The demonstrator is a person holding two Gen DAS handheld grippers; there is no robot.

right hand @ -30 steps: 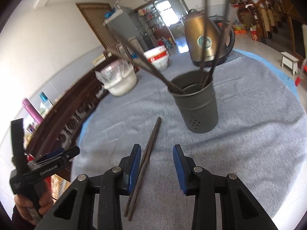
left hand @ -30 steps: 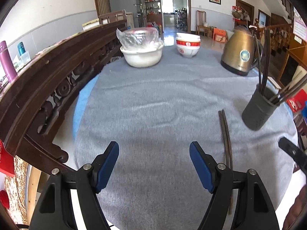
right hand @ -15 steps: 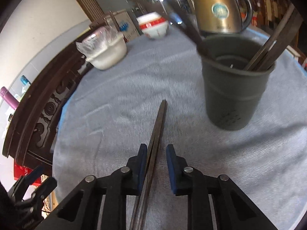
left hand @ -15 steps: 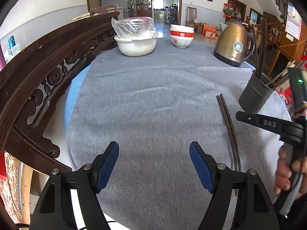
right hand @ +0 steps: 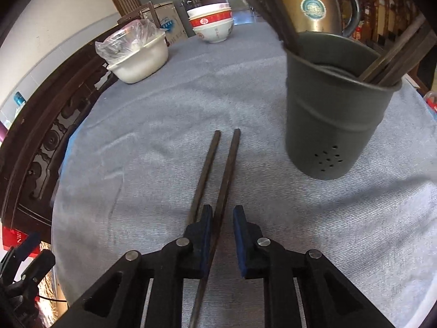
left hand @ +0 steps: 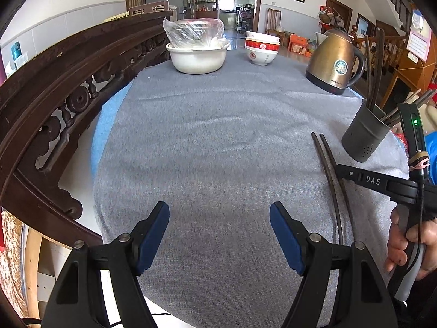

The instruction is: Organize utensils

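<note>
Your left gripper point(left hand: 218, 235) hangs wide open over bare grey cloth point(left hand: 218, 142), nothing between its pads. Your right gripper point(right hand: 221, 221) is closing around one chopstick point(right hand: 225, 175); the second chopstick point(right hand: 203, 175) passes outside its left pad, its near end hidden. The holder point(right hand: 336, 114) stands at two o'clock, its chopsticks cut off.

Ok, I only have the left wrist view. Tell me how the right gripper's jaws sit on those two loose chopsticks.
Observer: The right gripper is closing with only one chopstick between its jaws.
Operator: Locate the other one.
Observer: The second chopstick lies outside the jaws and passes beneath the finger on the picture's left.
Operator: Report contact.
Observer: The opposite pad stands apart from the chopstick; bare cloth shows in the gap.
</note>
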